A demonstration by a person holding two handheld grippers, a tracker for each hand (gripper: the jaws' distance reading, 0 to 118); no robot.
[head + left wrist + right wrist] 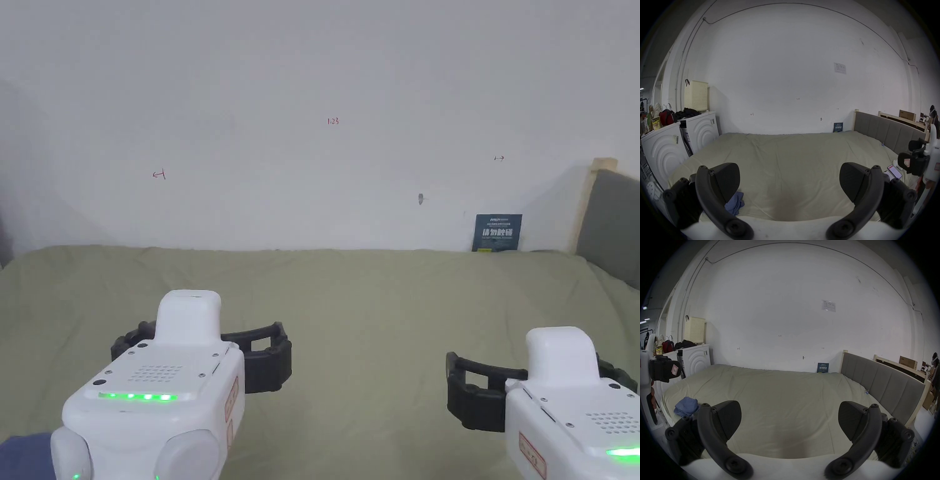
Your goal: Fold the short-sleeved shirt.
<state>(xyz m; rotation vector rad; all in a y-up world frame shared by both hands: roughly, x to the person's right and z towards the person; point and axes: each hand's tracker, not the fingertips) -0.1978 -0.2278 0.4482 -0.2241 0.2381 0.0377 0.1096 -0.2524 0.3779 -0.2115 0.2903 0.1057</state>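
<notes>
Hovering above the green bed sheet (350, 294), left gripper (789, 180) and right gripper (789, 418) hold nothing, jaws spread wide. Crumpled blue shirt (686, 408) lies near the sheet's left edge, apart from both.

right gripper (789, 420) jaws apart, crumpled shirt (686, 407) on bed (786, 389)

You can read one number, "1.23", handwritten in red on the white wall (333, 121) above the bed. Two small red arrow-like marks (159, 174) flank it lower down. The dark blue sign (498, 232) leaning against the wall carries white characters too small to make out.
</notes>
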